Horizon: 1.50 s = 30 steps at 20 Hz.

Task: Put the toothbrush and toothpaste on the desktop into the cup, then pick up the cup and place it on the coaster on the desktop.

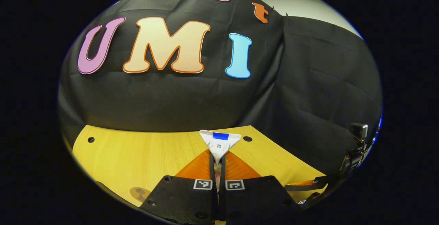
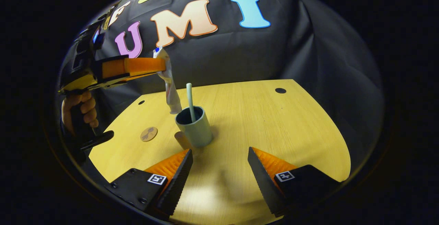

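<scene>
Toothpaste point(image 2: 169, 87) hangs nearly upright from your left gripper point(image 2: 164, 65), cap end down, with that cap just above and behind the rim of the cup point(image 2: 196, 129). In the right gripper view the orange fingers point(image 2: 137, 66) reach in from the left and pinch the tube near its flat crimped end, and your hand point(image 2: 82, 110) shows below on the grip. In the left gripper view your left gripper point(image 1: 216, 165) is closed to a thin slit on the toothpaste point(image 1: 220, 144); the crimped white end with its blue mark sticks up beyond the fingertips, over the far edge of the tabletop point(image 1: 137, 156).

The grey-green cup stands upright on the tabletop point(image 2: 274, 125), left of its middle. The toothbrush point(image 2: 189, 101) is already in it, its pale handle rising straight above the rim. The toothpaste cap sits just left of that handle, apart from it.

A round brown coaster point(image 2: 149, 134) lies flat on the tabletop to the left of the cup, near but not touching it; it also shows at the lower left in the left gripper view point(image 1: 140, 193).

Your right gripper point(image 2: 219, 163) hovers low on the near side of the cup, its jaws spread wide and holding nothing. The cup sits ahead of the gap, closer to the left finger point(image 2: 175, 173).
</scene>
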Available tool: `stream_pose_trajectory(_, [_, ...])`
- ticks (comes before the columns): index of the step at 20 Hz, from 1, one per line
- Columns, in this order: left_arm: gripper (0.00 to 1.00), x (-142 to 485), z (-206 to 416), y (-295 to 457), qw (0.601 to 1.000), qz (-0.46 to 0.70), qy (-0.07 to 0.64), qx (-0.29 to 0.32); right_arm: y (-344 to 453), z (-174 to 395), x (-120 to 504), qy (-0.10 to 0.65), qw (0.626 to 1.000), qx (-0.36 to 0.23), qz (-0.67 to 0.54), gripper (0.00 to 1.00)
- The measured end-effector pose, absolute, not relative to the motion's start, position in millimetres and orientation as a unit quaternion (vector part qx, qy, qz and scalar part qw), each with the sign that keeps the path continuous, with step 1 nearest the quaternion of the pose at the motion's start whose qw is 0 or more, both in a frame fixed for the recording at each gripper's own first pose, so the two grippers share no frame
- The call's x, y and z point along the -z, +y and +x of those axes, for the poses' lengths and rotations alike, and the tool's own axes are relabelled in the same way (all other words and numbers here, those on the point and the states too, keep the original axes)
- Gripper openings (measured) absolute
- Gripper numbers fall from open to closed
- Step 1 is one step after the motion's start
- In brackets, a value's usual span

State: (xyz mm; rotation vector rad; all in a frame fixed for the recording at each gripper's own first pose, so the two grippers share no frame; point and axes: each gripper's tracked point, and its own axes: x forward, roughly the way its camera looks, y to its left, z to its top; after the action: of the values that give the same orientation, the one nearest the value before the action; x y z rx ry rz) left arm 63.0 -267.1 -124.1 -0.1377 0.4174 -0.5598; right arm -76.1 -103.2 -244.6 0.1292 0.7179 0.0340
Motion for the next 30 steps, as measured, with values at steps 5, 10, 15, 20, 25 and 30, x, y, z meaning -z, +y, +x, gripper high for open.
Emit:
stream_pose_trajectory(5, [0.00,160,64,-271,0.934,-0.072,0.242,0.252,-120,-80,244,0.353,0.933,-0.003,0.066,0.99])
stream_pose_trajectory(10, [0.02,197,57,-267,0.930,-0.054,0.282,0.231,-123,-76,244,0.354,0.933,-0.007,0.066,0.99])
stream_pose_trajectory(15, [0.19,202,44,-263,0.932,-0.056,0.287,0.214,-121,-71,239,0.352,0.933,-0.020,0.069,0.99])
stream_pose_trajectory(20, [0.96,185,34,-229,0.955,-0.036,0.252,0.152,-105,-58,230,0.359,0.928,-0.056,0.079,0.95])
stream_pose_trajectory(25, [0.95,157,20,-172,0.974,-0.020,0.208,0.086,-69,-43,225,0.388,0.911,-0.105,0.093,0.99])
stream_pose_trajectory(30, [0.95,145,5,-111,0.980,0.001,0.194,0.048,-41,-32,233,0.432,0.891,-0.109,0.084,0.99])
